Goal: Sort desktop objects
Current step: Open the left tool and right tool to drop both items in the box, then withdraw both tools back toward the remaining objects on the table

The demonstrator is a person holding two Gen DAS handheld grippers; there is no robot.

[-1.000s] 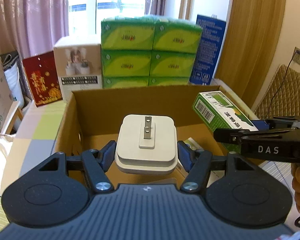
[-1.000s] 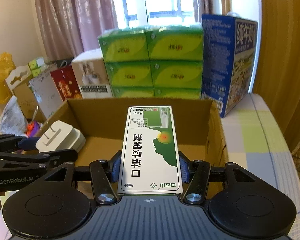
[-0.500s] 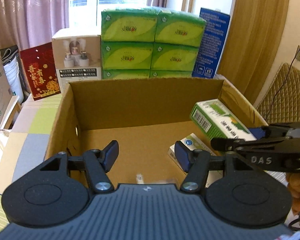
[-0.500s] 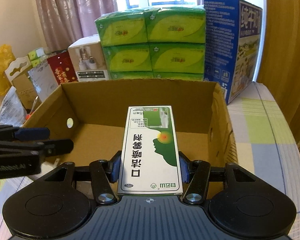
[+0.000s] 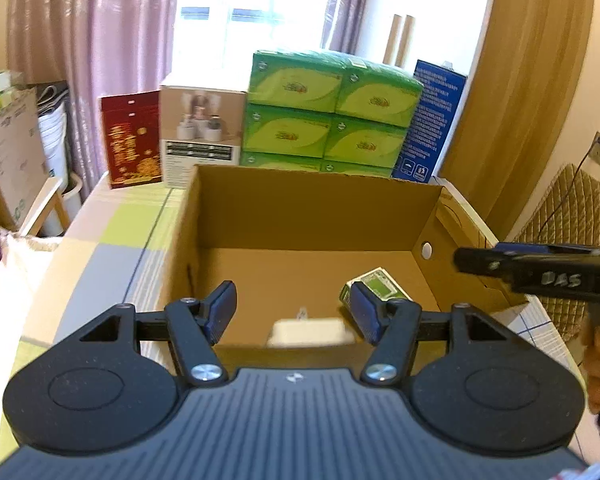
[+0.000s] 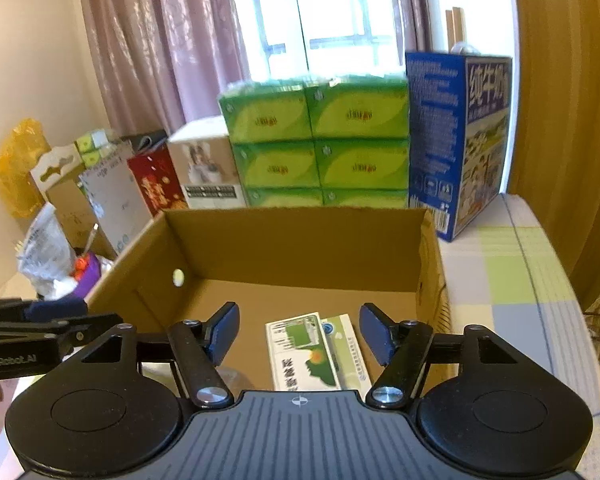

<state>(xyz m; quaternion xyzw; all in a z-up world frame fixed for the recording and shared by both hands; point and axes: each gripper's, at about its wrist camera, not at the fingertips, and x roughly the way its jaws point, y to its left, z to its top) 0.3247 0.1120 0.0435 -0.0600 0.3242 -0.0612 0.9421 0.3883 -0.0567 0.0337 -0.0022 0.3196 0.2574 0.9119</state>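
— What are your claws doing?
— My left claw (image 5: 292, 312) and my right claw (image 6: 298, 334) are both spread wide, nothing in either.
— Where are the things?
— In the cardboard box (image 6: 300, 240): the white plug (image 5: 310, 333) lies on its floor near the front wall, and the green and white packet (image 6: 302, 354) lies flat on top of another packet (image 6: 348, 350).

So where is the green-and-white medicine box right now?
In the right wrist view, the green-and-white medicine box lies flat on the floor of the brown cardboard carton, partly on a paler green flat box, below the open right gripper.
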